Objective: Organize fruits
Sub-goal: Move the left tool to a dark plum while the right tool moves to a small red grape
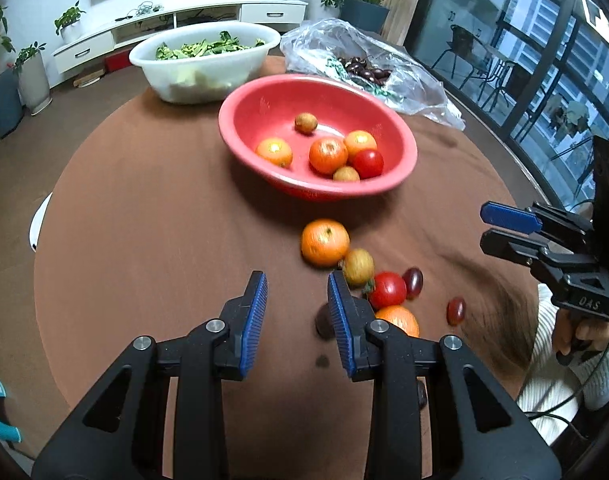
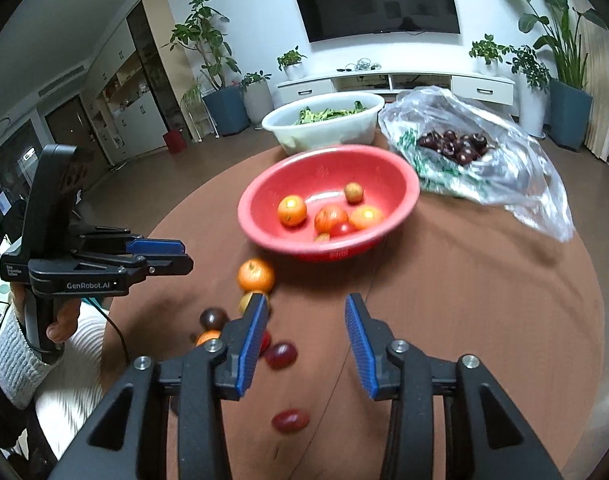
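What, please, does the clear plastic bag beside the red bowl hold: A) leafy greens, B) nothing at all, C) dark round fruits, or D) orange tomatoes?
C: dark round fruits lie heaped in the open bag, while the greens sit in the white tub and the orange fruits are in the red bowl or loose on the table.
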A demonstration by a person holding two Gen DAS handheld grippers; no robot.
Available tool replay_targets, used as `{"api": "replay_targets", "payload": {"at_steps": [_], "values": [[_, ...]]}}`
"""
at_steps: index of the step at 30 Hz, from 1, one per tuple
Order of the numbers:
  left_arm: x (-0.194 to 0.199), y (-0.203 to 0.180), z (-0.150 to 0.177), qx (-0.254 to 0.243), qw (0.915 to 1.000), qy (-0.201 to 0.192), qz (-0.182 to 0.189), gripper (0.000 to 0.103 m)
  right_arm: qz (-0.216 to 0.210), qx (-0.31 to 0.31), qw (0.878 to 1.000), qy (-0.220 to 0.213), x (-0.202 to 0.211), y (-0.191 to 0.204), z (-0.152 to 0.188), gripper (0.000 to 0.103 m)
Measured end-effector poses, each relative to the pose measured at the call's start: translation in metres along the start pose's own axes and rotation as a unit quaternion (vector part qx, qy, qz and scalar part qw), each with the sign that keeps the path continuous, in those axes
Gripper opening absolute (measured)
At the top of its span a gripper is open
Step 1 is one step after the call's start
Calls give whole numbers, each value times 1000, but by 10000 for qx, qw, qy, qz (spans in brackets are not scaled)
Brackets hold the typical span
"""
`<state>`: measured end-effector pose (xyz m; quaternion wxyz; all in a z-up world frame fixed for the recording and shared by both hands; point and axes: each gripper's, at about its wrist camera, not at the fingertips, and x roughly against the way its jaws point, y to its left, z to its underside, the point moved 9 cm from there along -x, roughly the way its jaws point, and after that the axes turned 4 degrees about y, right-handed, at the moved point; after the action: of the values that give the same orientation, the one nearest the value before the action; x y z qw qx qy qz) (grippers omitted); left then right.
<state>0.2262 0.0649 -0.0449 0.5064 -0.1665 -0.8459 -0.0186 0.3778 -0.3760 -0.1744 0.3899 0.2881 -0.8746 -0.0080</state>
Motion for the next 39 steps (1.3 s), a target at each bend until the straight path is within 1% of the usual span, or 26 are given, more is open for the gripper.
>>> {"api": "replay_targets", "payload": {"at_steps": [5, 10, 17, 28, 39], "values": [[0, -7, 18, 19, 10000, 69, -3, 30, 61, 24, 10000, 57, 1, 10, 22, 44], [-2, -14, 28, -40, 9999, 115, -27, 30, 83, 107, 9998, 177, -4, 19, 37, 44], [-8, -23, 26, -169, 9997, 139, -111, 30, 163, 288, 9989, 335, -14, 26, 50, 44], [-25, -23, 20, -229, 9993, 271, -151, 30, 236, 386, 9971, 610, -27, 29, 65, 44], [-37, -24, 19, -301, 9986, 365, -227, 30, 384, 435, 9963, 635, -27, 26, 69, 44]]}}
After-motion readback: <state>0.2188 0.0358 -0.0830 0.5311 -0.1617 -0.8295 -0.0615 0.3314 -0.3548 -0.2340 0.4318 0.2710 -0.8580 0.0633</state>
